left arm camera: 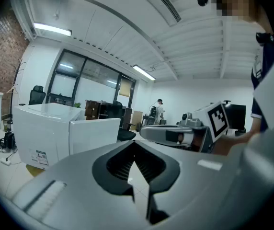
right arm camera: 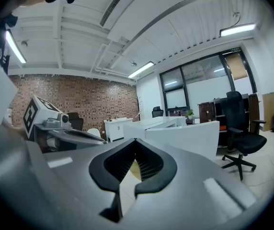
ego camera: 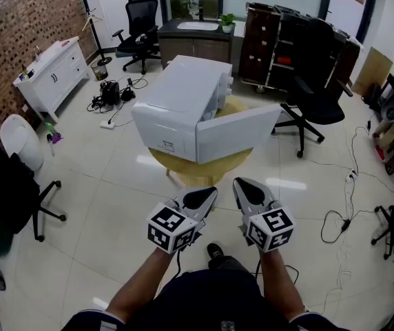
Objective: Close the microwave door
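- Under microwave [ego camera: 183, 98]: tabletop [ego camera: 207, 169]; door [ego camera: 242, 131] swung out at its right.
- Before microwave: left claw [ego camera: 207, 195], right claw [ego camera: 245, 187], side by side.
- Right of microwave: office chair [ego camera: 315, 95].
- Left of microwave: cabinet [ego camera: 52, 74].

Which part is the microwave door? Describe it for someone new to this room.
Mid-floor stands a round wooden table carrying a white microwave. The door is the flat white panel jutting rightward from the box's near corner, the only side swung free of the body.

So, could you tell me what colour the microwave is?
White; the microwave shows best in head view.
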Demonstrator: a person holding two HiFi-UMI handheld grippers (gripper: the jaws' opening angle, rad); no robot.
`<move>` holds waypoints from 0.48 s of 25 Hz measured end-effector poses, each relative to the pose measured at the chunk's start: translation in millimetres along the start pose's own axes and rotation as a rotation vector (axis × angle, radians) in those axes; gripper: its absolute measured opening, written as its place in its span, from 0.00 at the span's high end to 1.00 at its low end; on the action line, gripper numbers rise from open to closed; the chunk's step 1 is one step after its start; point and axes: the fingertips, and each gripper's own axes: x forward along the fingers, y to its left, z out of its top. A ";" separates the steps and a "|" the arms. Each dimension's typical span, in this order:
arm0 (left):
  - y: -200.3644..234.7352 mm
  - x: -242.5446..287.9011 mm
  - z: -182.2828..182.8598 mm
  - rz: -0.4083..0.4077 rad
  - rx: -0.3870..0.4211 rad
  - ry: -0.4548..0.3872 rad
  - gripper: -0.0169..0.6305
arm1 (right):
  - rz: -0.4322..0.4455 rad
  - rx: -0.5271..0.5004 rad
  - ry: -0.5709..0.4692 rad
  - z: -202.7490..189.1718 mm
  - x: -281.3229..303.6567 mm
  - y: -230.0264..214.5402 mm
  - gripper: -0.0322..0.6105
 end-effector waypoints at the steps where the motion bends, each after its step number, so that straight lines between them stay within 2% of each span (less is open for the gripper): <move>1: -0.5 2.7 0.3 -0.004 0.001 0.001 0.96 | -0.006 0.002 0.001 -0.3 -0.9 -4.3 0.95; 7: 0.2 27.7 3.1 -0.026 0.012 0.011 0.96 | -0.065 0.009 -0.009 1.8 -8.6 -43.8 0.95; 12: 1.1 73.2 4.0 -0.048 0.019 0.028 0.96 | -0.114 0.024 -0.010 -1.0 -15.8 -95.2 0.95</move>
